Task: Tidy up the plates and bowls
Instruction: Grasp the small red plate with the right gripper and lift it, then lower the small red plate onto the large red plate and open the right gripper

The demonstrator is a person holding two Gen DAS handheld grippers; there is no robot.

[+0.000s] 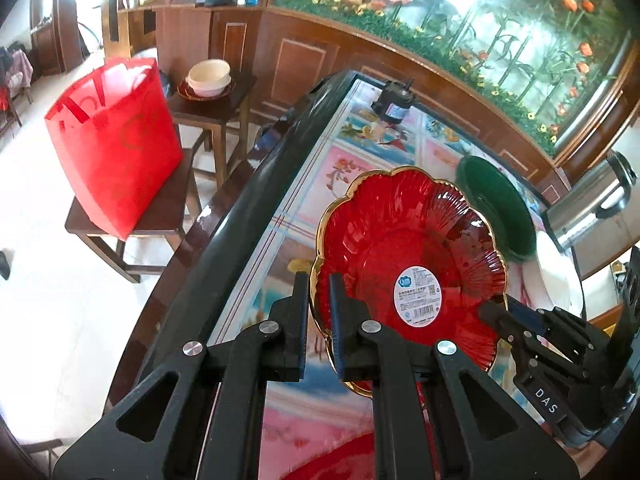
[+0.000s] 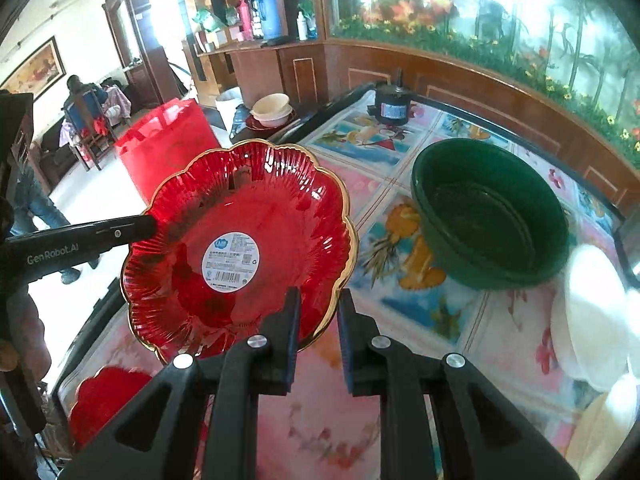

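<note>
I am holding the red scalloped plate up over the near left part of the table, tilted. My left claw is pinching narrow on the plate's gold rim on the left side. My right claw is gripping the rim on the opposite side, its jaws also nearly closed. As I judge it, I am in the middle of carrying this plate to a stack. The next move is calling for both claws to travel together and keep the plate level, then lower it onto its match.

Counting now, I am seeing one red plate in my grip and a second red plate lying near left on the table. One green bowl is sitting to the right. The white dishes are overlapping at the right edge, so I cannot tell their number. What look like two cream bowls are resting on a far stool.
</note>
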